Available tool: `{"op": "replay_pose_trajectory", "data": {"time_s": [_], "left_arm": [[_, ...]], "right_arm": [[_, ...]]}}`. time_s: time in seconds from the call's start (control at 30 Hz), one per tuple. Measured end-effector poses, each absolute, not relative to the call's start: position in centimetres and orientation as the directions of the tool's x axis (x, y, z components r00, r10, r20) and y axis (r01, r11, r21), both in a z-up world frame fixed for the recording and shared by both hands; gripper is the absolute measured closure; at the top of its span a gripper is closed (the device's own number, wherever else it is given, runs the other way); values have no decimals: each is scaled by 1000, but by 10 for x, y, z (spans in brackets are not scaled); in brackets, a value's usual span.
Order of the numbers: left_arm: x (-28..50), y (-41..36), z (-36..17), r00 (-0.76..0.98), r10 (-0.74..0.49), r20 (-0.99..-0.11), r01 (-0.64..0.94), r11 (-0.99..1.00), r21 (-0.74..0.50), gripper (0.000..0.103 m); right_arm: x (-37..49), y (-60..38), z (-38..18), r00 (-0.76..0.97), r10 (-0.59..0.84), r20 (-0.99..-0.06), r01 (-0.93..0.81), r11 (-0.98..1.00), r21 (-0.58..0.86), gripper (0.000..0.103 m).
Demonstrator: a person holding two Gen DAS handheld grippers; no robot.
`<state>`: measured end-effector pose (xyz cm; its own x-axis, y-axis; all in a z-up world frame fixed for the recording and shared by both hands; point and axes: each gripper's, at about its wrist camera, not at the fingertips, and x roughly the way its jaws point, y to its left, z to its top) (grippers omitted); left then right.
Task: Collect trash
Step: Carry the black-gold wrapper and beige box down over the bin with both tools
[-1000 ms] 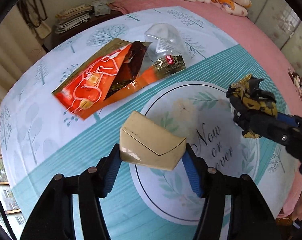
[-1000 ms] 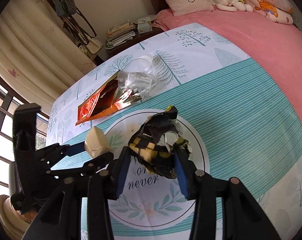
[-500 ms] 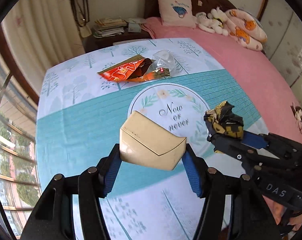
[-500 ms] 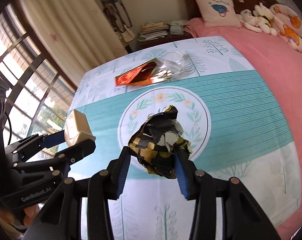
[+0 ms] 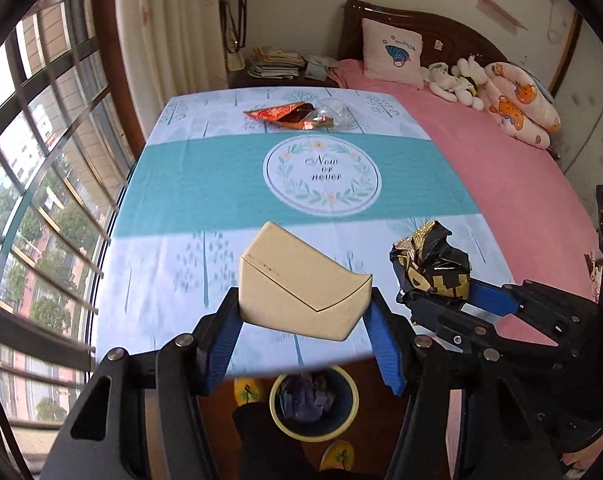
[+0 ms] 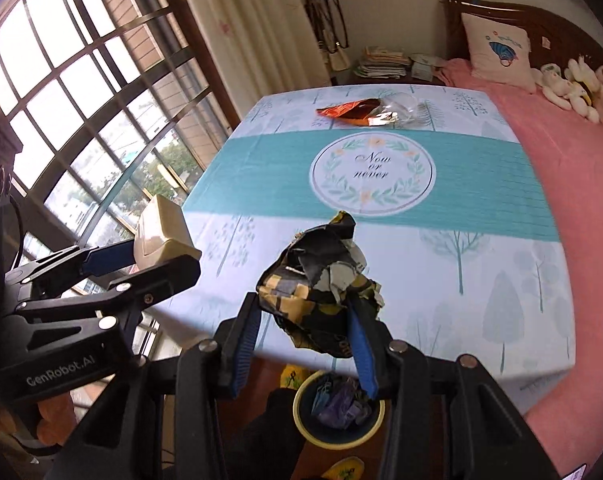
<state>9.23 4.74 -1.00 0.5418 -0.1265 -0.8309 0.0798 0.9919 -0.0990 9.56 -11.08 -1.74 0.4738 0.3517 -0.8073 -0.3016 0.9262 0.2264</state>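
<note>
My left gripper [image 5: 303,316] is shut on a cream, wedge-shaped box [image 5: 301,294], held above the near edge of the table [image 5: 181,184]. My right gripper [image 6: 301,320] is shut on a crumpled black and gold wrapper [image 6: 317,280], also over the near edge. Each gripper shows in the other's view: the right one [image 5: 433,280] with its wrapper, the left one [image 6: 157,248] with its box [image 6: 161,236]. On the floor below stands a round bin [image 5: 315,404] with a yellow rim, also seen under the right gripper [image 6: 337,412]. An orange wrapper [image 5: 281,114] and clear plastic [image 5: 333,110] lie at the table's far end.
A bed with a pink cover [image 5: 501,168] runs along the table's right side, with a pillow and soft toys at its head. Barred windows [image 6: 81,100] fill the left. A nightstand with stacked papers [image 5: 277,64] stands beyond the table. A person's dark leg and yellow slippers [image 5: 249,392] are beside the bin.
Both grippers have pulled back from the table's middle toward its near edge and risen, each keeping its load. The bin on the floor has come into view below them.
</note>
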Motion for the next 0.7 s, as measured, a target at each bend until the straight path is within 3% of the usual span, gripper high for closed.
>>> {"op": "replay_pose_trajectory", "data": {"time_s": [0.4,0.7], "left_arm": [[26,42,-62,429,-103,-897,72,994,-80,44],[26,41,-197,288,-121,-950,95,991,-98,44]], "right_arm": [[24,-120,-68,370,366,-854,-257,924,285,60],[8,-124,-204,271,271,-923,-108,962,251,60]]}}
